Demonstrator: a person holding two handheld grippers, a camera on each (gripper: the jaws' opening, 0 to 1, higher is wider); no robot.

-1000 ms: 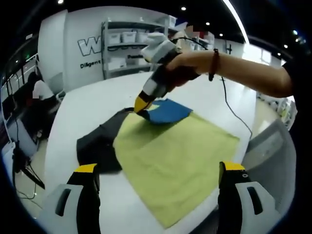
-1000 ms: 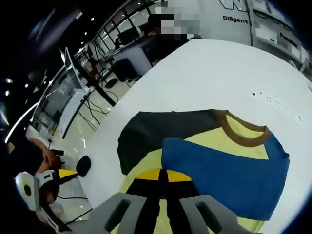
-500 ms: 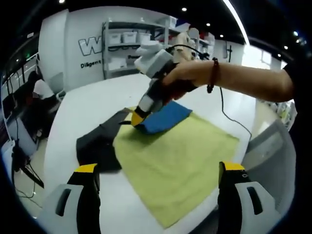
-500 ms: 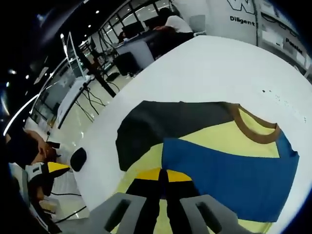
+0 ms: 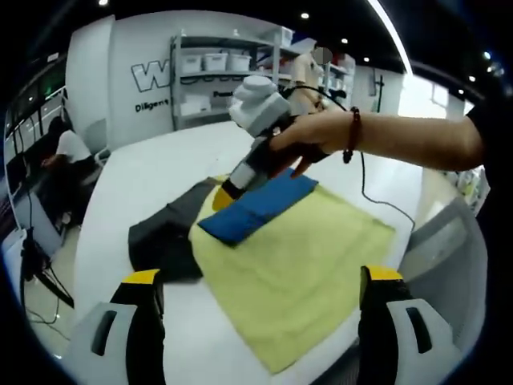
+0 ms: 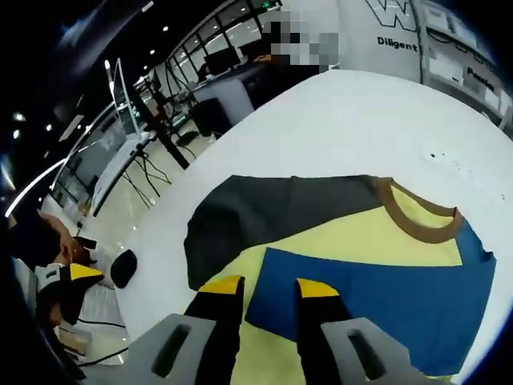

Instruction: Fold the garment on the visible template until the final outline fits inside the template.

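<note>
Fingers of the right gripper [image 6: 258, 290] stand slightly apart, holding nothing, over the blue fold [image 6: 377, 297] of the garment [image 5: 292, 269]. Left gripper [image 5: 260, 281] fingers gape wide, empty, near the desk [image 5: 144, 172] edge. Soft, limp, light cloth lies mid-desk: yellow body, dark sleeve [image 5: 164, 237], brown ribbed collar [image 6: 413, 220]. Pinch hems or corners.

A yellow garment [image 5: 296, 265] with a blue sleeve [image 5: 258, 204] folded inward lies flat over a dark template [image 5: 164, 241].
</note>
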